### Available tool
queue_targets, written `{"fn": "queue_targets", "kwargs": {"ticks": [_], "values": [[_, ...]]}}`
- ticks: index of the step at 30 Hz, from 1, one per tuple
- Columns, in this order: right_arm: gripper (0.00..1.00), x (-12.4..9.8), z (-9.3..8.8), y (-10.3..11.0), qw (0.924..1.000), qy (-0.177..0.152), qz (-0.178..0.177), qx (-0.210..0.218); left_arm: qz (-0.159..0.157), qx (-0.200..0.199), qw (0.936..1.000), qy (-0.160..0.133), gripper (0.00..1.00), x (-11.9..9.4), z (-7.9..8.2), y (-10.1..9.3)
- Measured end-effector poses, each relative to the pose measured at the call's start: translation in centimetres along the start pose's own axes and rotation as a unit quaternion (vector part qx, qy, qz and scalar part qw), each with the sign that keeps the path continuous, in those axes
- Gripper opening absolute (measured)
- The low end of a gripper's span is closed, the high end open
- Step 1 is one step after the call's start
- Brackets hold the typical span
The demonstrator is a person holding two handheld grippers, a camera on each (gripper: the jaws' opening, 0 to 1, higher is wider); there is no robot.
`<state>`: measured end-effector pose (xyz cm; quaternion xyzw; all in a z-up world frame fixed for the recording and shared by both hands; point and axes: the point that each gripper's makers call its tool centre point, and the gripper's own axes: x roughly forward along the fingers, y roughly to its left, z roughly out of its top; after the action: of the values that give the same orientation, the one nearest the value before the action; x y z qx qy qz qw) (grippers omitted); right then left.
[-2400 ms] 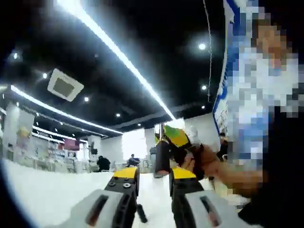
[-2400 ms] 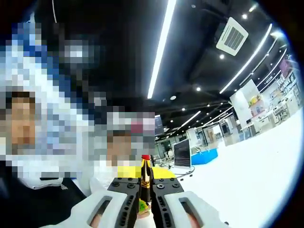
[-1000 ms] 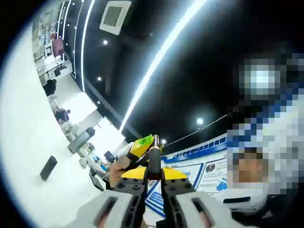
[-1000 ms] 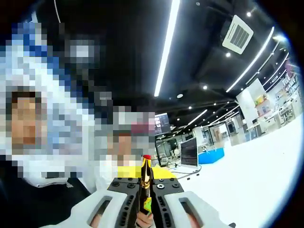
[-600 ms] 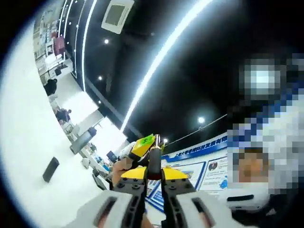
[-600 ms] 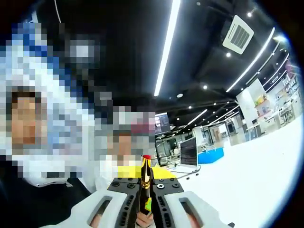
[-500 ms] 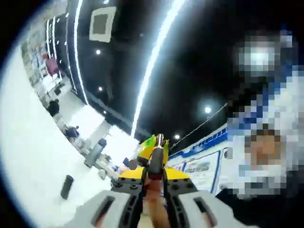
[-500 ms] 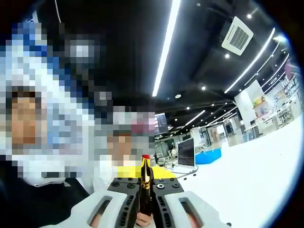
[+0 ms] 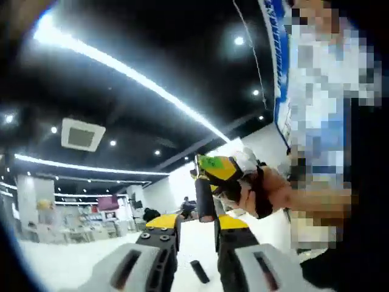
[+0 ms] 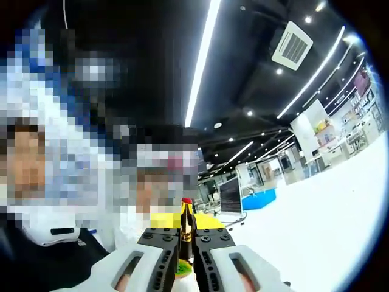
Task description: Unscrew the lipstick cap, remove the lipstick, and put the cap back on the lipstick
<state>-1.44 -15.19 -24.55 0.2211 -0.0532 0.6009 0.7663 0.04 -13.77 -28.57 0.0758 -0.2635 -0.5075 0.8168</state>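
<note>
My left hand-held gripper (image 9: 196,224) stands with its jaws well apart and nothing clamped between them. Just above the gap, toward the right jaw, I see a dark tube (image 9: 205,198) hanging from the right hand-held gripper (image 9: 216,169), which comes in from the right at mid-frame with a hand (image 9: 270,193) behind it. I cannot tell whether the tube touches my left jaws. Low in that view, between the jaws, a small dark cylinder (image 9: 198,271) lies on the white desk (image 9: 67,264); it may be the cap, but it is too small to be sure. In the right gripper view the jaws are closed tight on the lipstick (image 10: 186,220), which stands upright at bottom centre, its gold body between the tips and its red tip bare above them. Ceiling light strips (image 10: 200,61) run overhead.
</note>
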Motion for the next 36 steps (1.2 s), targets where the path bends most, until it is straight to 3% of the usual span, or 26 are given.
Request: {"fn": "queue_targets", "kwargs": {"ticks": [3, 7, 11, 14, 21, 23, 24, 25, 28, 30, 33, 36], "values": [[0.05, 0.0, -0.1, -0.1, 1.0, 0.001, -0.004, 0.003, 0.025, 0.103, 0.9944, 0.005, 0.25, -0.3, 0.8, 0.0], [0.05, 0.0, -0.2, 0.1, 1.0, 0.004, -0.004, 0.003, 0.03, 0.227, 0.9734, 0.009, 0.24, -0.4, 1.3, -1.2], [0.05, 0.1, -0.3, 0.3, 1.0, 0.006, -0.002, 0.003, 0.036, 0.284, 0.9578, 0.025, 0.23, -0.3, 1.0, -1.8], [0.05, 0.1, -0.4, 0.4, 1.0, 0.007, 0.001, 0.004, 0.036, 0.289, 0.9561, 0.031, 0.21, -0.2, 0.6, -1.7], [0.05, 0.1, -0.4, 0.2, 1.0, 0.006, 0.001, 0.006, 0.035, 0.209, 0.9765, 0.038, 0.16, -0.4, 0.3, -0.9], [0.05, 0.1, -0.5, 0.1, 1.0, 0.008, 0.0, 0.005, 0.023, 0.152, 0.9875, 0.034, 0.15, -0.3, 0.1, -0.8], [0.05, 0.1, -0.5, 0.1, 1.0, 0.008, 0.0, 0.005, 0.022, 0.141, 0.9893, 0.032, 0.15, -0.3, 0.1, -0.8], [0.05, 0.1, -0.5, 0.1, 1.0, 0.008, 0.0, 0.005, 0.012, 0.085, 0.9961, 0.021, 0.15, -0.3, 0.1, -0.7], [0.05, 0.1, -0.4, 0.2, 1.0, 0.008, 0.002, 0.003, -0.003, 0.004, 0.9999, 0.01, 0.14, -0.3, 0.1, -0.4], [0.05, 0.1, -0.4, 0.3, 1.0, 0.007, 0.002, 0.002, -0.014, -0.062, 0.998, -0.005, 0.13, -0.4, 0.1, -0.1], [0.05, 0.1, -0.4, 0.4, 1.0, 0.007, 0.004, 0.001, -0.038, -0.163, 0.9857, -0.022, 0.13, -0.3, 0.1, -0.2], [0.05, 0.2, -0.4, 0.6, 0.9999, 0.008, 0.007, 0.001, -0.071, -0.263, 0.9613, -0.04, 0.13, -0.2, 0.1, -0.5]]}}
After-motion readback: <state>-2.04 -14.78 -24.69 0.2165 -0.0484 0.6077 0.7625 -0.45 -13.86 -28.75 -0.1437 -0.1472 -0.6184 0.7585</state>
